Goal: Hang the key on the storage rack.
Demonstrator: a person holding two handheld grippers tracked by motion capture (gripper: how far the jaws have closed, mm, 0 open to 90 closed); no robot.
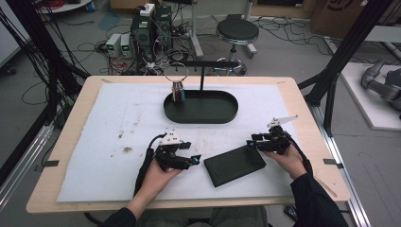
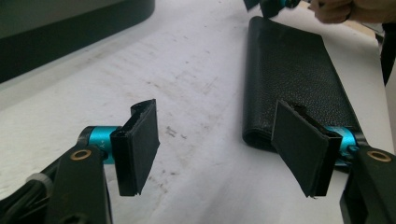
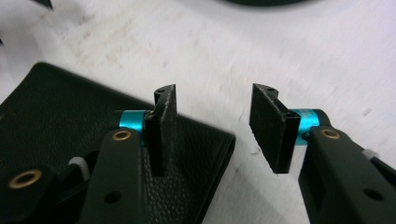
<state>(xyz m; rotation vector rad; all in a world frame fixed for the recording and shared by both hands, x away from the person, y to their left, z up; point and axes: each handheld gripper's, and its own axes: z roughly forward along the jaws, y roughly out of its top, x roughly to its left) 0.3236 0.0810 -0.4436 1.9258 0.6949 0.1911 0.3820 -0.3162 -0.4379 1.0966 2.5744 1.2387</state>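
So I've got both grippers down low at the near side of the table (image 1: 302, 101), one on each side of the black leather wallet (image 1: 234, 165), which is lying flat and closed on the white mat (image 1: 118, 118). My left gripper (image 1: 195, 160) sits just off the wallet's left end, jaws spread wide with nothing between them; in the left gripper view one pad (image 2: 299, 144) hangs over the wallet's (image 2: 294, 74) near corner. My right gripper (image 1: 250, 142) is at the wallet's far right corner, jaws also apart and empty, one pad (image 3: 164, 126) above the leather (image 3: 56, 121). Further back there's a black oval tray (image 1: 201, 111) with a key ring (image 1: 177, 73) hanging from its stand (image 1: 203, 66).
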